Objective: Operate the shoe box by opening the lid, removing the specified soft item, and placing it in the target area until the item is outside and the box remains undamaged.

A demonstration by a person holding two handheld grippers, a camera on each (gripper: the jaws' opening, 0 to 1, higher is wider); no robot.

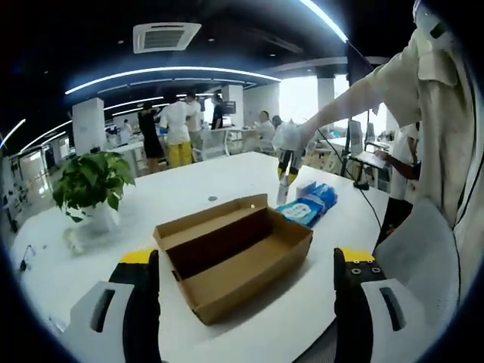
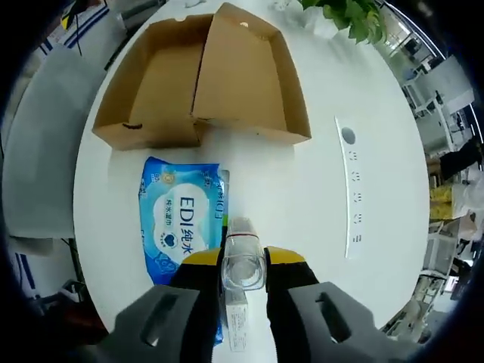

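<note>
In the left gripper view the open cardboard shoe box [image 1: 231,261] sits at centre frame on the white table [image 1: 189,189], its lid folded back, between the left gripper [image 1: 246,302] jaws, which stand wide apart and hold nothing; a potted plant [image 1: 91,185] stands at the left, and the right gripper [image 1: 285,178] hangs right of centre above a blue wet-wipes pack [image 1: 308,204]. In the right gripper view the right gripper [image 2: 242,291] at bottom centre is clamped on a clear plastic bottle [image 2: 242,261], just above the wet-wipes pack [image 2: 181,219] at lower left, with the shoe box [image 2: 204,79] at the top of the frame.
</note>
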